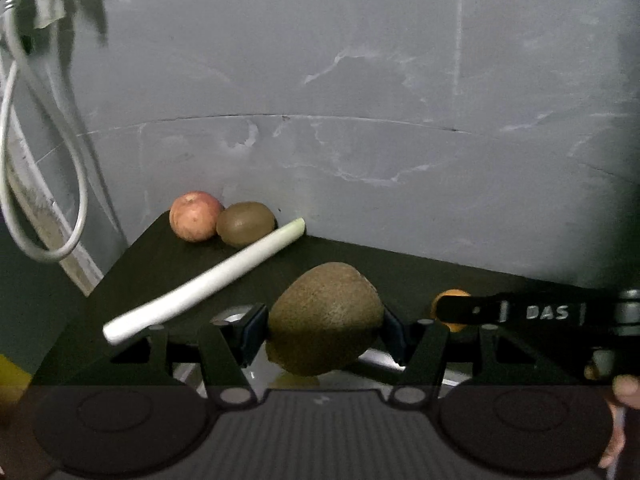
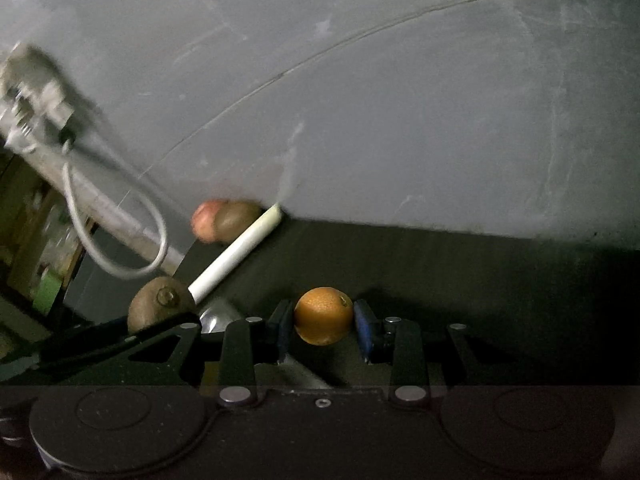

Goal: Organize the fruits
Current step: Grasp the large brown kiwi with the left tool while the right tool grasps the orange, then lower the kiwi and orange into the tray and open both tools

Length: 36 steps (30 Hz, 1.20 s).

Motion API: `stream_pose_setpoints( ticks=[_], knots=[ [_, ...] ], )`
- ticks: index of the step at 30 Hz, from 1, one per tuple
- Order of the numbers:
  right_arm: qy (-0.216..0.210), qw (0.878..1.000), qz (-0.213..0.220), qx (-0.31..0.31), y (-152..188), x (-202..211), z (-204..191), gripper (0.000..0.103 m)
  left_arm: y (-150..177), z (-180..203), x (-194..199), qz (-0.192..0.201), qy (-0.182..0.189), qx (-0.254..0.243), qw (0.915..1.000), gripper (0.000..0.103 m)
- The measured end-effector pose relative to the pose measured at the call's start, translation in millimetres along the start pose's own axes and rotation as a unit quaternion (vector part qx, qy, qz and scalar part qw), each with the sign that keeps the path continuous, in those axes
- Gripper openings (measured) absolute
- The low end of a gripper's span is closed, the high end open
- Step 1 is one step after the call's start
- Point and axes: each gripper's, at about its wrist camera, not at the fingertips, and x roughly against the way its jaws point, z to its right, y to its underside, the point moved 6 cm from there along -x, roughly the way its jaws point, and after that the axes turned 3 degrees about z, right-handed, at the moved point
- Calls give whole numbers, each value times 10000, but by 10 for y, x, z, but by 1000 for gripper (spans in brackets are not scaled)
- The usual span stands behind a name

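My left gripper (image 1: 325,330) is shut on a large brown kiwi (image 1: 325,316), held above the dark table (image 1: 160,248). In the right wrist view my right gripper (image 2: 324,328) is shut on a small orange (image 2: 324,315), also off the table. That orange (image 1: 450,295) peeks out behind the right gripper's finger at the right of the left wrist view. The held kiwi (image 2: 158,308) shows at the lower left of the right wrist view. At the table's far corner lie a red apple (image 1: 195,216) and a second kiwi (image 1: 245,223), touching. A pale leek stalk (image 1: 208,280) lies diagonally in front of them.
A grey wall (image 1: 360,80) rises directly behind the table. A white cable (image 1: 48,200) loops down beside a pipe at the left. A shiny metal surface (image 1: 380,360) shows under the left gripper. A person's fingers (image 1: 626,390) are at the right edge.
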Motion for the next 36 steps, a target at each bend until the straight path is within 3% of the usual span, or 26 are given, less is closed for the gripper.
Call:
stream_pose_setpoints(
  ticks=[12, 19, 27, 36],
  knots=[
    [-242, 9964, -312, 752, 328, 154, -106, 35, 563, 129, 433, -278, 24, 452, 9986, 64],
    [-570, 9827, -501, 1687, 449, 124, -297, 35, 760, 153, 430, -472, 107, 892, 9948, 64],
    [-835, 9676, -859, 2221, 465, 2, -414, 35, 846, 7, 404, -607, 271, 1854, 9804, 64],
    [-984, 9595, -1736, 1990, 353, -254, -435, 35, 873, -83, 354, -757, 250, 2580, 9629, 64]
  ],
)
